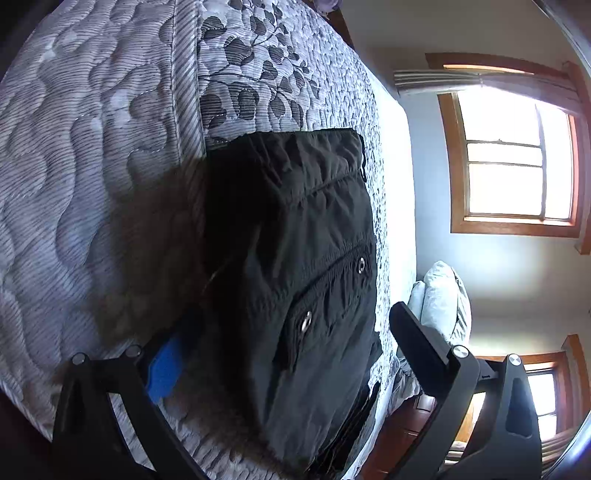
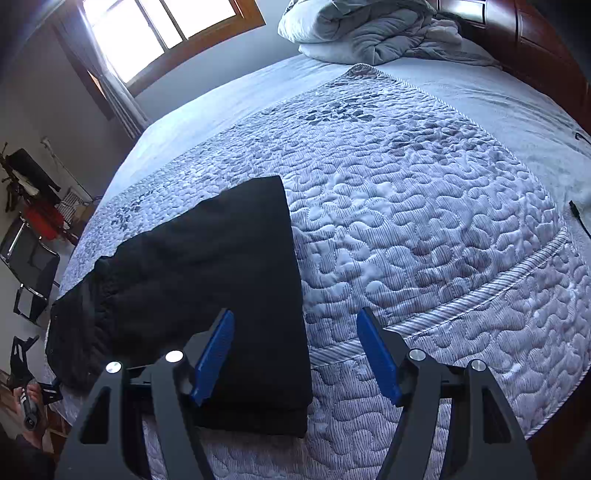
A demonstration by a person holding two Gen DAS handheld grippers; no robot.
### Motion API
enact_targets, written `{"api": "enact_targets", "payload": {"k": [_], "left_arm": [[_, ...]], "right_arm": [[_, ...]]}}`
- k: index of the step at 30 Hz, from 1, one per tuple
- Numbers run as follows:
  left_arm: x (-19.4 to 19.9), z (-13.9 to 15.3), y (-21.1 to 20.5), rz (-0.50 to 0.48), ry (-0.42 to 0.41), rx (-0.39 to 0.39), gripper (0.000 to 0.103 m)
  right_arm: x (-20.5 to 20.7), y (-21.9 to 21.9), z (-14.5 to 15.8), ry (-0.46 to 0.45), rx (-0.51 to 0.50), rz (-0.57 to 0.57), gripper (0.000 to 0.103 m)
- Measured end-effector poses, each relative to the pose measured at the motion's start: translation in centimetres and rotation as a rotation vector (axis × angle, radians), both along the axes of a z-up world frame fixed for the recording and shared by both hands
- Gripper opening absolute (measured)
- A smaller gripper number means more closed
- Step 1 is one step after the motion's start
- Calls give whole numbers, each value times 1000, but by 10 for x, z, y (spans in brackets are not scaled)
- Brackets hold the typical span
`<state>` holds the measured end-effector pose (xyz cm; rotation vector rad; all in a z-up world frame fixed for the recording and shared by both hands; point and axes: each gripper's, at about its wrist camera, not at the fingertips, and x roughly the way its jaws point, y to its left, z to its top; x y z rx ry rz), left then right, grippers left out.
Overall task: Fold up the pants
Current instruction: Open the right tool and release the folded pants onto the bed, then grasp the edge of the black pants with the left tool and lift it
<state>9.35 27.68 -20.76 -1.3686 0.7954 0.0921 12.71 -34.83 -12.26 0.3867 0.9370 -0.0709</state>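
The black pants [image 1: 295, 266] lie folded in a compact stack on the quilted bedspread [image 1: 92, 166]. In the left wrist view my left gripper [image 1: 284, 325] is open, its fingers on either side of the stack's near end, with the waistband and pocket snaps between them. In the right wrist view the pants [image 2: 207, 266] lie to the left. My right gripper [image 2: 295, 321] is open and empty just above the stack's right edge, its left blue pad [image 2: 214, 354] over the fabric.
A grey crumpled duvet [image 2: 369, 29] lies at the head of the bed by the dark wooden headboard [image 2: 535, 44]. A window [image 1: 517, 158] is in the wall. A chair and red items [image 2: 37, 236] stand beside the bed at left.
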Motion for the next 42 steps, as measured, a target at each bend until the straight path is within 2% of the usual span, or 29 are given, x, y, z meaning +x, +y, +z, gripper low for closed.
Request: {"api": "enact_targets", "payload": {"k": [11, 19, 20, 21, 24, 25, 27, 30, 31, 33, 37, 40, 42], "left_arm": [[44, -6, 1, -2, 14, -2, 100], [69, -4, -4, -5, 27, 12, 96], [72, -4, -4, -5, 34, 15, 90], [73, -4, -4, -6, 41, 17, 79], [73, -10, -1, -3, 81, 19, 55], [73, -12, -1, -3, 82, 10, 52], [74, -11, 0, -10, 66, 0, 37], [74, -3, -1, -14, 31, 0, 23], [78, 2, -3, -23, 3, 7, 22], [82, 4, -6, -29, -14, 15, 22], [92, -13, -2, -4, -12, -56, 27], [103, -27, 0, -3, 6, -71, 47], [109, -33, 0, 5, 1, -76, 48]], "right_arm": [[4, 4, -5, 28, -26, 14, 70], [7, 9, -10, 49, -31, 30, 70], [8, 9, -11, 51, -32, 32, 70], [8, 10, -12, 54, -34, 34, 70], [9, 12, -16, 67, -34, 40, 70], [10, 13, -18, 73, -33, 43, 70], [11, 14, -20, 79, -34, 47, 70], [12, 17, -21, 81, -38, 56, 71], [12, 17, -21, 81, -38, 57, 71], [13, 18, -21, 82, -37, 60, 71], [13, 19, -20, 82, -40, 65, 71], [12, 19, -21, 87, -43, 70, 71], [12, 19, -22, 90, -43, 70, 72]]}}
